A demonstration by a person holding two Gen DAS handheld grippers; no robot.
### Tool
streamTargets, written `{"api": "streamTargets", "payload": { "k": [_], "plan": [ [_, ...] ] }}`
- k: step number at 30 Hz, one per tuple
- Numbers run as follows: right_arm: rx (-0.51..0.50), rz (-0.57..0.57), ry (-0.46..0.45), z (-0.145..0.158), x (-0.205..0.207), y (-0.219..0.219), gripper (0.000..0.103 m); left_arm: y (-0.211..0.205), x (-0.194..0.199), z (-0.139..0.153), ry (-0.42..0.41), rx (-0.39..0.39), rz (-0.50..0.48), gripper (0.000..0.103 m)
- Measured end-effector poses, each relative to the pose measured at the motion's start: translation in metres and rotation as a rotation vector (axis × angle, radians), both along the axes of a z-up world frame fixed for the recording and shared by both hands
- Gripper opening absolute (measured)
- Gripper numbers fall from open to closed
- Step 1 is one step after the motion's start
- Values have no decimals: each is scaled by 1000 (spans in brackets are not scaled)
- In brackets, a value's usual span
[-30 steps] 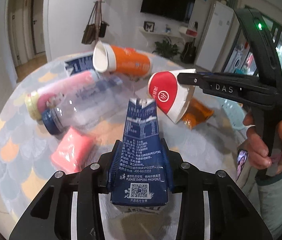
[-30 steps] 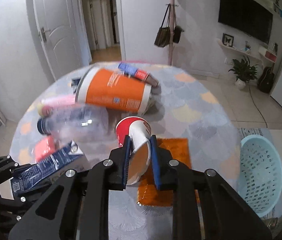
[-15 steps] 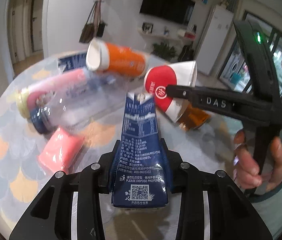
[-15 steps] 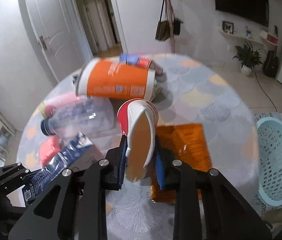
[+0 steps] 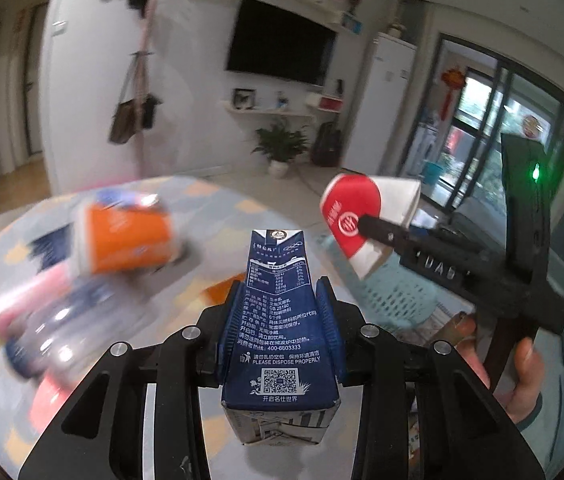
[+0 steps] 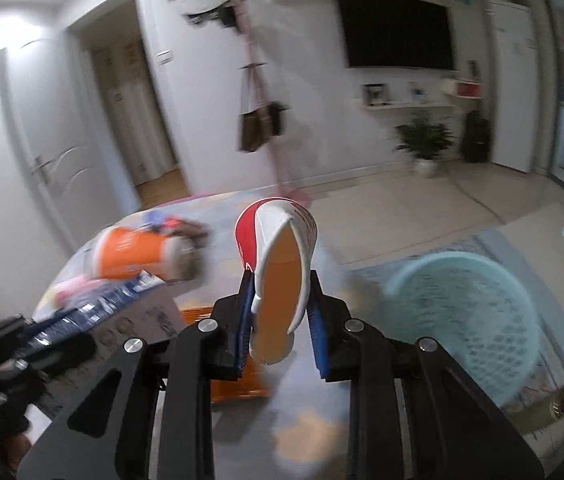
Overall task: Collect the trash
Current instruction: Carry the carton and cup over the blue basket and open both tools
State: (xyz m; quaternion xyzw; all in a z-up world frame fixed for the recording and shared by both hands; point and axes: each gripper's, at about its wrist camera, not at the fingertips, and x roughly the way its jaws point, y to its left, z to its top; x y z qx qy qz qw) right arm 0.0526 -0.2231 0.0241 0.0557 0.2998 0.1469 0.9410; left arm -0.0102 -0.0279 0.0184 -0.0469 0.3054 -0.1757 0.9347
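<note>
- Left gripper (image 5: 280,304) is clamping one blue carton (image 5: 278,332) above the table (image 5: 210,200); print reads "PLEASE DISPOSE PROPERLY", "400-6603333".
- Right gripper (image 6: 280,304) is squeezing one flattened red-and-white cup (image 6: 278,256), near one basket (image 6: 466,312).
- Right gripper's side is reading "DAS".

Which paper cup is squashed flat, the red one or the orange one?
The red and white cup, pinched in the right tongs; the orange cup lies round on the table.

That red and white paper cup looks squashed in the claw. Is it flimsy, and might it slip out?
The red and white paper cup probably is flimsy: its mouth is pinched to a narrow oval between the right gripper pads. It looks empty, so likely light. Flattened against the pads, it seems unlikely to slip.
</note>
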Motion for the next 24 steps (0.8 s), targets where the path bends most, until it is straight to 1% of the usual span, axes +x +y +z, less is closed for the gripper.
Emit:
{"api": "streamTargets", "payload": {
  "k": [2, 6, 9, 11, 15, 20, 24],
  "plan": [
    [21, -63, 14, -5, 6, -30, 22, -22, 13, 4, -9, -4, -45, 35],
    [42, -202, 63, -22, 20, -86, 22, -64, 44, 2, 7, -22, -124, 35],
    [63, -265, 106, -40, 28, -115, 23, -94, 69, -6, 35, -22, -171, 35],
    [56, -316, 142, -55, 35, -132, 23, -112, 85, -16, 59, -21, -195, 35],
    [59, -366, 211, -81, 47, -151, 23, -139, 117, -39, 128, -21, -228, 35],
    [48, -398, 280, -107, 55, -159, 25, -155, 149, -65, 217, -20, -248, 35],
    [53, -416, 317, -119, 59, -163, 25, -159, 157, -74, 249, -22, -256, 37]
  ]
}}
